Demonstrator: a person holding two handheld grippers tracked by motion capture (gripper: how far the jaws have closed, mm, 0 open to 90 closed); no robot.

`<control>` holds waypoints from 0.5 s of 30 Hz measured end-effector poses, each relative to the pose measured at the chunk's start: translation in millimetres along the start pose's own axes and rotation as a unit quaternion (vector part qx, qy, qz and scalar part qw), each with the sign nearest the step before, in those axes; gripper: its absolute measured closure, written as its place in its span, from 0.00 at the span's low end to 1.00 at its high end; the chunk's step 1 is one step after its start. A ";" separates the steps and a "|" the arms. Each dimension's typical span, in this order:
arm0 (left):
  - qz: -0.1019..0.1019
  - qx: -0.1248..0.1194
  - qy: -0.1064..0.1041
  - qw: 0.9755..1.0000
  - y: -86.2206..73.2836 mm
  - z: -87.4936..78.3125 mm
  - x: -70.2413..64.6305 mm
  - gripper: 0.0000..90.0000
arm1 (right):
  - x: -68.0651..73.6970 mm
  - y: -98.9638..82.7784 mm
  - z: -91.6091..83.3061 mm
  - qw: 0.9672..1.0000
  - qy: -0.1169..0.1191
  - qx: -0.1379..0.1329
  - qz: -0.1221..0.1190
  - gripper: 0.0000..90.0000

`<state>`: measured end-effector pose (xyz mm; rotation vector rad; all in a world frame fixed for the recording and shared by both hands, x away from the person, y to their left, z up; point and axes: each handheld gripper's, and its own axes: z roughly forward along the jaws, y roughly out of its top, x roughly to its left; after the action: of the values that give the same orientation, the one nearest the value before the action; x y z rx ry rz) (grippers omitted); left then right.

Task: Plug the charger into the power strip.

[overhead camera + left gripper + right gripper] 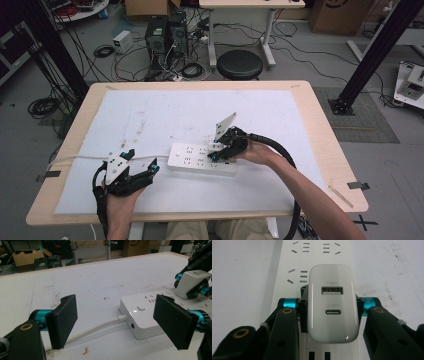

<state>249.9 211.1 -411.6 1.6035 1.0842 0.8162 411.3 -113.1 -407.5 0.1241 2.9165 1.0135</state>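
You are gripping the charger point(333, 303) in your right hand-held gripper point(226, 146) over the power strip point(192, 159); whether it is seated is unclear. Your left hand-held gripper point(120, 322) is waiting open, empty, near the strip's cord end.

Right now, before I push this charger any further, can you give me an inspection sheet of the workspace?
Surface: wooden table covered by a white mat, scuffed and stained, with a small red mark near the left gripper.
Job's things: white power strip lying flat on the mat; white USB charger held over its sockets, USB-A and USB-C ports facing the right gripper's camera.
Clutter: nothing seen on the mat.
Grippers: left gripper open, empty, by the strip's switch end; right gripper shut on the charger.
Cables: strip's white cord runs off to the left; black cable trails from the right gripper.
Surroundings: black stool, floor cables, boxes, black frame posts.
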 end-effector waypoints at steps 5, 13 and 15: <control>0.000 0.002 0.000 1.000 -1.0 -1.1 1.0 0.22 | -0.5 0.5 0.2 1.000 0.002 0.001 0.001 0.69; -0.001 -0.002 0.002 1.000 -0.4 -0.4 4.5 0.22 | 4.7 -2.7 -4.1 0.999 -0.007 -0.002 0.037 0.25; 0.001 0.000 0.000 1.000 -0.1 0.3 5.2 0.22 | 6.3 -6.7 -10.7 0.999 -0.017 -0.020 0.044 0.25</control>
<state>252.1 215.8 -411.7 1.6042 1.0829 0.8183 403.8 -124.3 -403.5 0.2685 2.8815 1.0714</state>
